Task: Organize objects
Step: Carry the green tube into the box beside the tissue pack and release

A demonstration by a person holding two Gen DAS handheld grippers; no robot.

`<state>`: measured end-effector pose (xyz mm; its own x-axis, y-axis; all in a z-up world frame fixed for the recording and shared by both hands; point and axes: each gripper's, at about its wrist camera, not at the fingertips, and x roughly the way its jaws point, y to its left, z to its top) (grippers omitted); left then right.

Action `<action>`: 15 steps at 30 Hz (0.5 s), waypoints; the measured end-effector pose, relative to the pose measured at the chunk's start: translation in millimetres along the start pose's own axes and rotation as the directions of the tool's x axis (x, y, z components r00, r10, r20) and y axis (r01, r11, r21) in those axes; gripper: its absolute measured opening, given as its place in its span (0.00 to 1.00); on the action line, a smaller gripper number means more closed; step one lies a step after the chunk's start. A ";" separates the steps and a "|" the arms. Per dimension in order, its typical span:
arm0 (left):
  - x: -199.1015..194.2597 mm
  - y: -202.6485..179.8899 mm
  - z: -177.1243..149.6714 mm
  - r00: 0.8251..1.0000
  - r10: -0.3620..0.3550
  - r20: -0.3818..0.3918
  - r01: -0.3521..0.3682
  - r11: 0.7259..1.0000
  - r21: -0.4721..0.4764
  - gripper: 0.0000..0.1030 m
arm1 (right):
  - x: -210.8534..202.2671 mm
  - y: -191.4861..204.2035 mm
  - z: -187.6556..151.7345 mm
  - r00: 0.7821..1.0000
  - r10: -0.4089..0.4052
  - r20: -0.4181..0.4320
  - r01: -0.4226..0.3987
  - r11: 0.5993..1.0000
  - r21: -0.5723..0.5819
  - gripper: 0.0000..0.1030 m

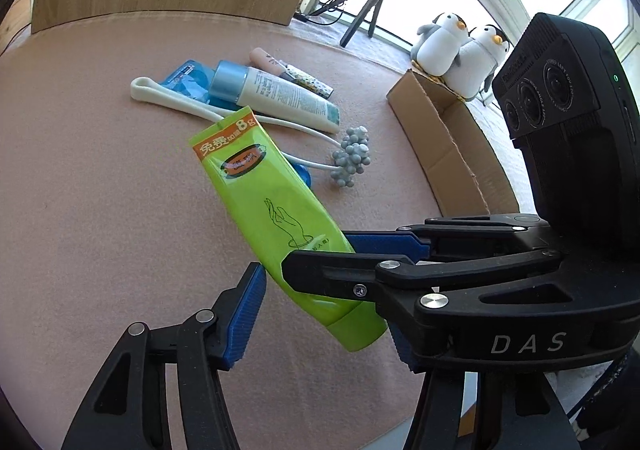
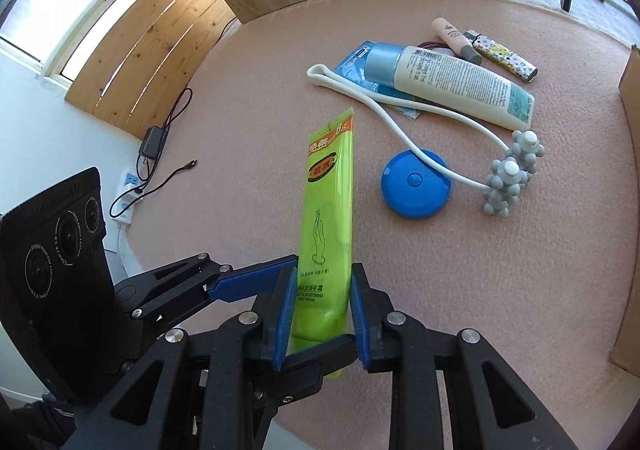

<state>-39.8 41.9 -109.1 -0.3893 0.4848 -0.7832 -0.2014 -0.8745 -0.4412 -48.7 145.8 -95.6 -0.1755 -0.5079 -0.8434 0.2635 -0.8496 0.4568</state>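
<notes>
A lime-green plastic hand-cream tube (image 2: pixel 326 234) with orange label printing is seen clamped near its cap end between the blue ribbed pads (image 2: pixel 283 316) of the right gripper (image 2: pixel 320 314), the jaws being closed onto the tube's two sides and the crimped end directed toward 12 o'clock, clear of the pink felt-covered table (image 2: pixel 480 290). In the left wrist view the same tube (image 1: pixel 268 210) is crossed from 3 o'clock by the right gripper (image 1: pixel 332 258); the left gripper (image 1: pixel 320 314) is found parted widely, its one visible blue pad (image 1: pixel 246 314) standing beside the tube, and contact cannot be confirmed. At 1 o'clock of the tube, a round blue plastic disc (image 2: pixel 416 184) is recorded on the felt, partly overlain by a white looped-handle massager with grey knobbed balls (image 2: pixel 508 174). Farther toward 1 o'clock lie a white squeeze tube with a light-blue cap (image 2: pixel 448 86), a blue flat packet (image 2: pixel 360 62) beneath it, a beige slim tube (image 2: pixel 454 38) and a patterned cylindrical lighter (image 2: pixel 508 56). An open brown cardboard box (image 1: pixel 448 154) is noted at 2 o'clock in the left view, two plush penguins (image 1: pixel 460 46) being seated at its far end.
</notes>
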 end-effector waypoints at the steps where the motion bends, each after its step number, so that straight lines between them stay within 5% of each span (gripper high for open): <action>1: 1.1 -7.7 3.5 1.000 0.006 0.005 -0.006 1.000 0.021 0.58 | -5.3 -3.2 -0.5 1.000 -0.008 0.015 0.008 1.000 0.005 0.23; 6: 16.0 -42.4 17.6 1.000 -0.013 -0.005 0.014 0.994 0.105 0.46 | -27.0 -34.7 -2.1 0.997 -0.037 0.067 0.032 0.997 0.075 0.20; 15: 31.0 -69.4 24.2 0.999 -0.033 -0.032 0.037 0.990 0.137 0.54 | -56.3 -70.3 -6.2 0.992 -0.054 0.111 0.039 0.990 0.137 0.17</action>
<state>-59.7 117.3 -92.2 -0.3534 0.5135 -0.7819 -0.3368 -0.8496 -0.4058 -51.5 235.0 -82.0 -0.2933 -0.4738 -0.8303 0.1246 -0.8801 0.4582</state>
